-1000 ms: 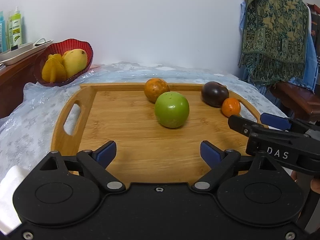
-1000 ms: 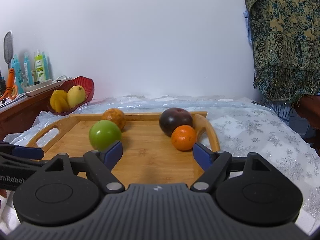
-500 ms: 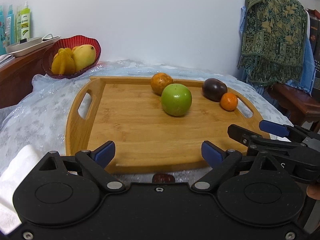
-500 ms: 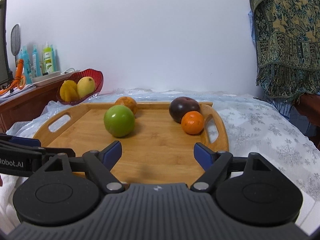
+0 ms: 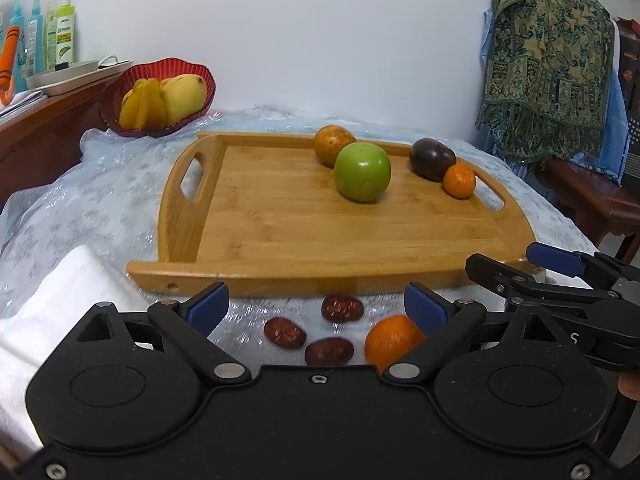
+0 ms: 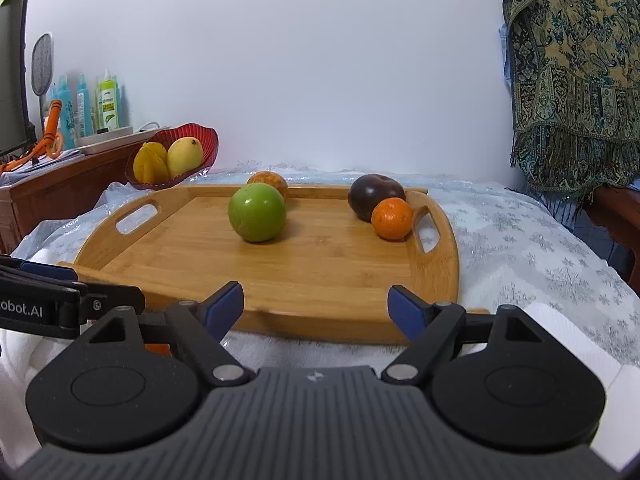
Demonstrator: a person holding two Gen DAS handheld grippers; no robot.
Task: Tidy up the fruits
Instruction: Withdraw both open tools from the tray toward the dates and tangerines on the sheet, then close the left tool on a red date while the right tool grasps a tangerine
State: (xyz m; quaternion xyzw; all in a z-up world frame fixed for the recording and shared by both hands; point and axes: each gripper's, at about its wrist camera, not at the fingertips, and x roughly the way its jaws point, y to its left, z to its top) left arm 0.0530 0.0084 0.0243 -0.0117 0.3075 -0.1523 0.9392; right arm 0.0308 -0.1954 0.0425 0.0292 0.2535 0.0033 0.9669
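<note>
Fruit sits toward the far side of the rectangular bamboo tray with cut-out handles (image 5: 280,224): a round green apple (image 5: 362,172), a mottled orange fruit (image 5: 329,144) behind it, and a dark purple plum (image 5: 431,159) touching a small orange tangerine (image 5: 459,181). On the pale snowflake-patterned cloth (image 5: 92,200) before the tray lie three wrinkled red dates (image 5: 342,307) and another orange (image 5: 390,340). The left gripper (image 5: 316,306) and right gripper (image 6: 318,308) both stand apart, gripping nothing. Lettering "obot.AI" shows on the left gripper's body.
</note>
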